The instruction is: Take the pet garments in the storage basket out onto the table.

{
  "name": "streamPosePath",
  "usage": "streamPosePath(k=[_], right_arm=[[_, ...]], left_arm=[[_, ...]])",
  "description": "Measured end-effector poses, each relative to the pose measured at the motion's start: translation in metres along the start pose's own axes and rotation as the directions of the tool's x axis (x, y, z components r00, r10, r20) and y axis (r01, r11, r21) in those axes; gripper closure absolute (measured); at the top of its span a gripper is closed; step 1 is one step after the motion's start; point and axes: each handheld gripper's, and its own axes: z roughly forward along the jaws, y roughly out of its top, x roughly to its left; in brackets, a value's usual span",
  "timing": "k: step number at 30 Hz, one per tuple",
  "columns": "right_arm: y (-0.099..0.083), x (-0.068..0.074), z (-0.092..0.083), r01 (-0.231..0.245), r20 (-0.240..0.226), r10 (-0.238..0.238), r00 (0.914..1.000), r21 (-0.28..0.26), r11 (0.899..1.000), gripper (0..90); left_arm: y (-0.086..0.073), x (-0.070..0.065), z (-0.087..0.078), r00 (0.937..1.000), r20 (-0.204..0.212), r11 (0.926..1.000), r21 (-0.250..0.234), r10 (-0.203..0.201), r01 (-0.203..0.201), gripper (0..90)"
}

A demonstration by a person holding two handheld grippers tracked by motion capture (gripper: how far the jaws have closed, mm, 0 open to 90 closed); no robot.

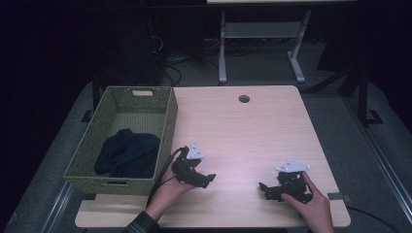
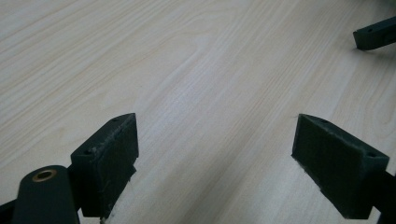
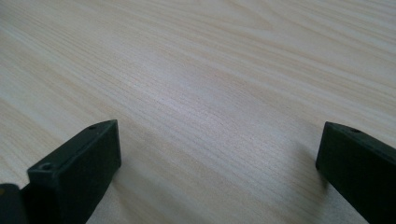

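A green woven basket (image 1: pixel 165 127) stands at the table's left side with a dark blue cloth (image 1: pixel 128 153) bundled inside it. Just right of the basket's near corner, a hand holds my left gripper (image 1: pixel 208 178) low over the pale wooden table (image 1: pixel 243 131). Its jaws are spread wide (image 2: pixel 215 158) with only bare wood between them. Near the front right, another hand holds my right gripper (image 1: pixel 265 190), pointing left toward the other. Its jaws also stand wide apart (image 3: pixel 219 161) over bare wood. A jaw tip of the right gripper (image 2: pixel 376 37) shows at the left gripper view's top right.
A round cable hole (image 1: pixel 244 98) sits near the table's far edge. A black cable (image 1: pixel 160 177) trails from the left gripper along the basket. Beyond the table stand a white desk frame (image 1: pixel 260 43) and tangled cables on a dark floor.
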Motion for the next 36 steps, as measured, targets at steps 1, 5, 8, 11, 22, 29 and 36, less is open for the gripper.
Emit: streamPosePath(k=[1,5,8,11,22,29,36], right_arm=[[0.000,0.000,0.000,0.000,0.000,0.000,1.0000,0.000,1.000,0.0],[0.000,0.000,0.000,0.000,0.000,0.000,1.0000,0.000,1.000,0.0],[0.000,0.000,0.000,0.000,0.000,0.000,1.0000,0.000,1.000,0.0],[0.000,0.000,0.000,0.001,0.000,-0.001,1.0000,0.000,1.000,0.0],[0.000,0.000,0.000,0.001,0.000,-0.001,1.0000,0.000,1.000,0.0],[0.000,0.000,0.000,0.001,0.000,-0.001,1.0000,0.000,1.000,0.0],[0.000,0.000,0.000,0.000,0.000,0.000,1.0000,0.000,1.000,0.0]], left_arm=[[0.000,0.000,0.000,1.0000,0.000,1.0000,0.000,0.000,0.000,14.0],[0.002,0.000,-0.002,1.0000,0.000,1.0000,-0.007,0.000,0.000,14.0],[0.005,0.001,-0.004,1.0000,0.004,1.0000,-0.002,0.001,-0.001,14.0],[0.006,0.000,-0.006,1.0000,0.006,1.0000,-0.005,-0.002,0.002,14.0],[0.014,0.001,-0.015,0.9998,0.014,0.9999,-0.008,-0.012,0.012,13.9],[0.020,0.001,-0.021,0.9998,0.016,0.9999,-0.013,-0.011,0.011,13.9],[0.027,0.002,-0.026,0.9997,0.021,0.9999,-0.015,-0.007,0.008,14.0]])
